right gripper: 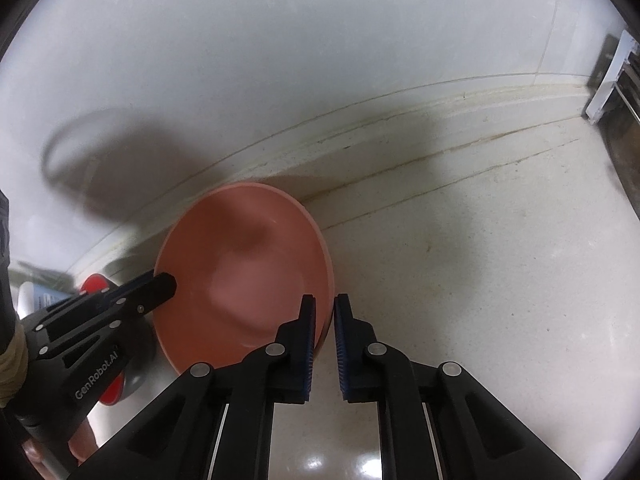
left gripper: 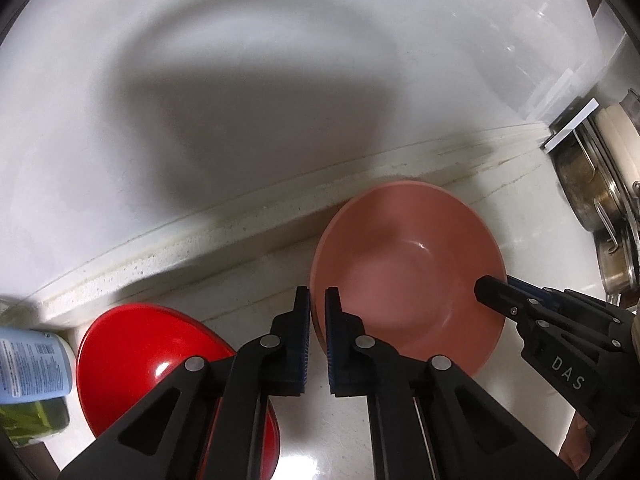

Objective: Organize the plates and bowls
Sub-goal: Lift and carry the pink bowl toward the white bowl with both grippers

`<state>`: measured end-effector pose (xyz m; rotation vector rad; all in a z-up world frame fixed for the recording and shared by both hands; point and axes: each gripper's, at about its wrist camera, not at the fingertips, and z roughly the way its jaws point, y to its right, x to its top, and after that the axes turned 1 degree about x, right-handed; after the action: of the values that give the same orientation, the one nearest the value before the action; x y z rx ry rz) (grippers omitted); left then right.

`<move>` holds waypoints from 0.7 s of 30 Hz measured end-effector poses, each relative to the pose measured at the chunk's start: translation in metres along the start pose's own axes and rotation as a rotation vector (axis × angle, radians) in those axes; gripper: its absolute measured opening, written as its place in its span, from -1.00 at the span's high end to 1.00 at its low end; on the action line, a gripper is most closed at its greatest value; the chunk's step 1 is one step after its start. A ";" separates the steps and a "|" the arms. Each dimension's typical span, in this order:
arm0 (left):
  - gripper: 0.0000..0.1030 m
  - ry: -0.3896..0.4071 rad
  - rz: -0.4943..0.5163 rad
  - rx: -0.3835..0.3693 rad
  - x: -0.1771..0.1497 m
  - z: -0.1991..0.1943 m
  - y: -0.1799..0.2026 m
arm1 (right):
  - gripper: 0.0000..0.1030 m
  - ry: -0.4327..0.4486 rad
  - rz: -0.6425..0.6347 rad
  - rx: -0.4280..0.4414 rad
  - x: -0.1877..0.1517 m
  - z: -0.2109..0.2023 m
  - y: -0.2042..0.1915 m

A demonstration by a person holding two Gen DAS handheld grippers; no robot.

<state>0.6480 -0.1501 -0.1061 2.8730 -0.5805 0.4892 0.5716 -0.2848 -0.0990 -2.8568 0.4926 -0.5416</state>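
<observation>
I have the pink bowl (left gripper: 408,276) gripped from both sides, tilted with its hollow facing me, near the seam where the desk (right gripper: 460,264) meets the white wall (right gripper: 280,40). My left gripper (left gripper: 318,336) has its fingers (left gripper: 303,340) clamped on the bowl's left rim, one finger inside and one outside, pads nearly together with only the rim between them. My right gripper (right gripper: 325,344) does the same on the opposite rim, its fingers (right gripper: 310,344) closed around that edge. Left of the left fingers and partly beneath them lies the red bowl (left gripper: 140,348), resting on the desk just beside the pink one. Further left stands a bottle with a blue label (left gripper: 30,364), against the desk's back edge. Well off to the right of the right fingers sit some metal pots (left gripper: 592,184) beside the wall.
</observation>
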 end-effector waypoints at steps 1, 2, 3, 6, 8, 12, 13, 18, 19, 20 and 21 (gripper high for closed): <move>0.83 0.004 -0.006 -0.003 -0.001 -0.002 0.000 | 0.78 0.002 0.000 0.001 0.000 -0.002 0.002; 0.83 0.008 -0.010 -0.005 -0.003 -0.005 -0.002 | 0.78 0.003 -0.001 0.001 0.000 -0.003 0.001; 0.83 0.012 -0.013 -0.008 -0.004 -0.007 -0.002 | 0.78 0.004 -0.001 0.002 -0.001 -0.005 0.000; 0.83 0.028 -0.021 -0.016 -0.009 -0.017 -0.002 | 0.78 0.010 -0.005 0.003 -0.004 -0.011 -0.001; 0.83 0.036 -0.023 -0.023 -0.012 -0.024 -0.002 | 0.78 0.013 -0.005 0.007 -0.005 -0.016 0.000; 0.83 0.061 -0.022 -0.027 -0.020 -0.040 0.004 | 0.78 0.029 -0.006 0.013 -0.006 -0.025 0.003; 0.83 0.068 -0.017 -0.025 -0.023 -0.045 0.006 | 0.78 0.032 -0.007 0.013 -0.007 -0.025 0.006; 0.83 0.097 -0.011 -0.030 -0.035 -0.066 0.010 | 0.78 0.058 -0.016 0.022 -0.019 -0.039 0.012; 0.83 0.104 -0.010 -0.031 -0.038 -0.071 0.012 | 0.78 0.063 -0.016 0.023 -0.023 -0.041 0.011; 0.83 0.107 -0.012 -0.035 -0.041 -0.074 0.013 | 0.78 0.068 -0.017 0.025 -0.025 -0.044 0.012; 0.83 0.109 -0.013 -0.038 -0.043 -0.078 0.014 | 0.78 0.075 -0.019 0.025 -0.028 -0.049 0.013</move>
<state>0.5826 -0.1297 -0.0474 2.7910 -0.5473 0.6215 0.5242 -0.2924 -0.0665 -2.8285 0.4686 -0.6559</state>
